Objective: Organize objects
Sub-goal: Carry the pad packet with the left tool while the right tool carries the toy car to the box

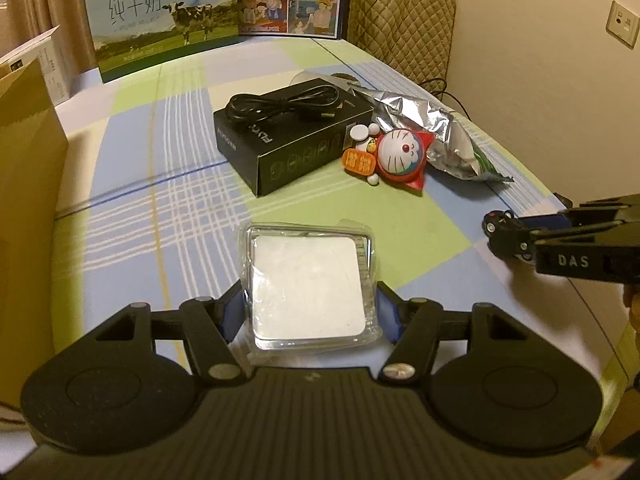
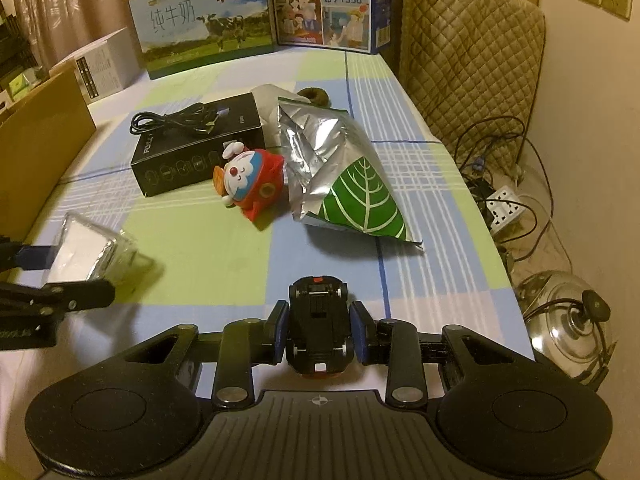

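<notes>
- Left hand-held gripper [image 1: 308, 312], bottom centre of the left wrist view: its blue pads are pressing both sides of a clear plastic packet with a white square insert [image 1: 306, 286], jaws standing moderately apart around it.
- Right hand-held gripper [image 2: 319, 338], bottom centre of the right wrist view: jaws are sitting narrow, clamping a small black toy car [image 2: 318, 320] by its sides.
- Worktop [image 1: 168, 184], under a checked cloth, is carrying the rest at frame centre: black box [image 1: 288, 140] with a coiled black cable [image 1: 280, 104] lying on it, a red cat figurine [image 1: 394, 154] just beside the box, a silver foil bag [image 2: 340, 172] touching the figurine.
</notes>
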`<action>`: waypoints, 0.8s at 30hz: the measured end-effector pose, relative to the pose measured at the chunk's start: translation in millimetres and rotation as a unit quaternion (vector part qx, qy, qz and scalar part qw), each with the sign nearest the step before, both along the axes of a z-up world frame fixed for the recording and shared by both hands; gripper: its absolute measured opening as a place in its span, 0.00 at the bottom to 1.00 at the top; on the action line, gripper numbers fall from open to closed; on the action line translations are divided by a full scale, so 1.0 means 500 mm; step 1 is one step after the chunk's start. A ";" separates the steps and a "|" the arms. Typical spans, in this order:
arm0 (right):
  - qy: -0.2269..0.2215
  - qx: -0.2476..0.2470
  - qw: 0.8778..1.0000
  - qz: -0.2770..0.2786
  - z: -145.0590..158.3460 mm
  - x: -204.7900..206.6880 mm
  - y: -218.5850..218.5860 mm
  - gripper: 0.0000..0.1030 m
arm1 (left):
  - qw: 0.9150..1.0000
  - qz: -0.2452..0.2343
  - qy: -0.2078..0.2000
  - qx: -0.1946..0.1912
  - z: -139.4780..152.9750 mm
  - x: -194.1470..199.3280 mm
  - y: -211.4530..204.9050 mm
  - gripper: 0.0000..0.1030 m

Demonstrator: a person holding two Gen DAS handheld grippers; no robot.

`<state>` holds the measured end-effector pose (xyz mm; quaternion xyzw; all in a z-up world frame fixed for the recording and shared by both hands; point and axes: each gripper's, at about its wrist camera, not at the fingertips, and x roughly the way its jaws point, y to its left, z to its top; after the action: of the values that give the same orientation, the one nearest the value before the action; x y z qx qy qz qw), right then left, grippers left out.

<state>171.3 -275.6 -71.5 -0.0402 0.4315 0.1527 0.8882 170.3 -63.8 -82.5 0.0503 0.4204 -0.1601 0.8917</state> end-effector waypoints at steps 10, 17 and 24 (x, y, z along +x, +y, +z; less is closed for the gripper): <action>-0.006 -0.023 1.000 0.011 -0.006 0.006 0.016 0.27 | 1.000 0.001 0.001 -0.005 0.004 -0.005 0.000 0.59; -0.016 -0.023 1.000 0.005 0.014 0.002 0.010 0.27 | 1.000 0.002 -0.003 -0.009 0.021 -0.015 0.003 0.59; -0.039 -0.012 0.999 0.003 0.078 -0.017 0.011 0.27 | 1.000 0.007 -0.014 -0.018 0.063 -0.037 0.010 0.59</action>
<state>162.9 -270.2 -32.3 -0.0583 0.3983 0.1485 0.9033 151.8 -58.7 -51.1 0.0333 0.4056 -0.1609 0.8991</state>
